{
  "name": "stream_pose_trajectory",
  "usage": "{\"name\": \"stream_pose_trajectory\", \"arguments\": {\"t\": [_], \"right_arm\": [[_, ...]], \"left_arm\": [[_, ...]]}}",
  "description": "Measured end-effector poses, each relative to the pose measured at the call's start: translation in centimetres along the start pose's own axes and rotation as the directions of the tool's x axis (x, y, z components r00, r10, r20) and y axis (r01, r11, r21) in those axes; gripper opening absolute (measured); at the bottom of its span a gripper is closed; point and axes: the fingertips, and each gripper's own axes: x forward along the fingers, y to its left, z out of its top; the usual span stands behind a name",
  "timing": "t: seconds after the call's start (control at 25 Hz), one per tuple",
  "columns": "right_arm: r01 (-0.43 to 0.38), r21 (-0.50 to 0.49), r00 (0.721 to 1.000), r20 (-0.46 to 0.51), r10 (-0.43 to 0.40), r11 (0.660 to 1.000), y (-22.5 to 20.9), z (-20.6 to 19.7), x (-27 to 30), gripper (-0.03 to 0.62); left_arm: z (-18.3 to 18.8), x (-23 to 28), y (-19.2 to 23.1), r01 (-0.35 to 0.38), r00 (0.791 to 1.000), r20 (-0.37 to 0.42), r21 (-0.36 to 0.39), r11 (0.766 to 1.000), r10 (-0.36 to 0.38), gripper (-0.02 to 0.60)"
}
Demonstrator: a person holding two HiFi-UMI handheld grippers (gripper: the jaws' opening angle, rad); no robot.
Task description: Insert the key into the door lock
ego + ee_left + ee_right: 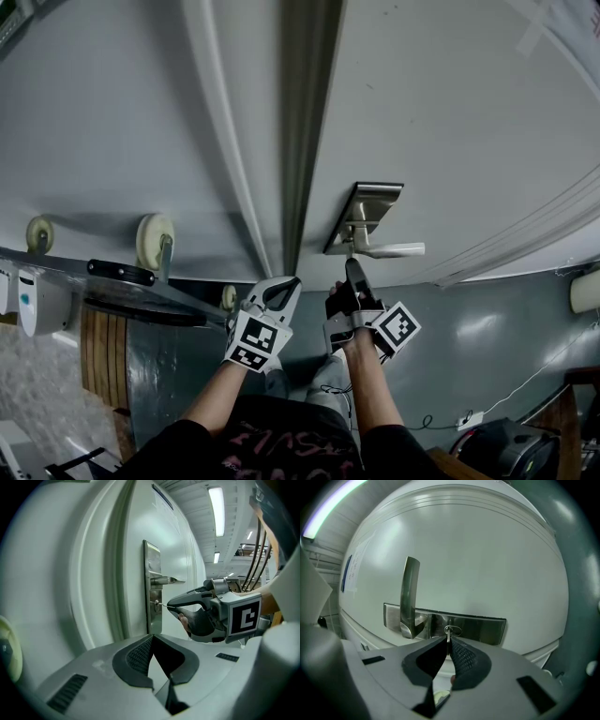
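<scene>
Right gripper view has the key (448,635) pinched edge-on at the very tips of our right tongs (448,642). The jaws are closed hard on its bow, which we judge is what stops the blade twisting as we push. Straight ahead of those tips is the lock cylinder (453,631), set in the steel plate (487,628), and the blade's far end meets it. The lever handle (409,597) lies off to the tongs' left in that view, clear of our line of approach. From the left gripper view the key is a thin sliver bridging the right tongs' tips and the cylinder. We cannot tell whether it has entered or only sits at the mouth. Our left tongs (152,638) have their tips together on nothing. They hang beside the right tongs and back from the door (108,573), likely so they don't crowd the lock.
</scene>
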Motion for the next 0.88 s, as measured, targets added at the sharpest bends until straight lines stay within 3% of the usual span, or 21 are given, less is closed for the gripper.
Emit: {"name": "stream_pose_trajectory", "arguments": {"t": [0.88], "right_arm": [[-0.008, 0.011, 1.0, -0.01, 0.008, 1.0, -0.01, 0.18, 0.79, 0.078]], "left_arm": [[-0.13, 0.27, -0.11, -0.007, 1.0, 0.003, -0.018, 1.0, 0.007, 0.012]]}}
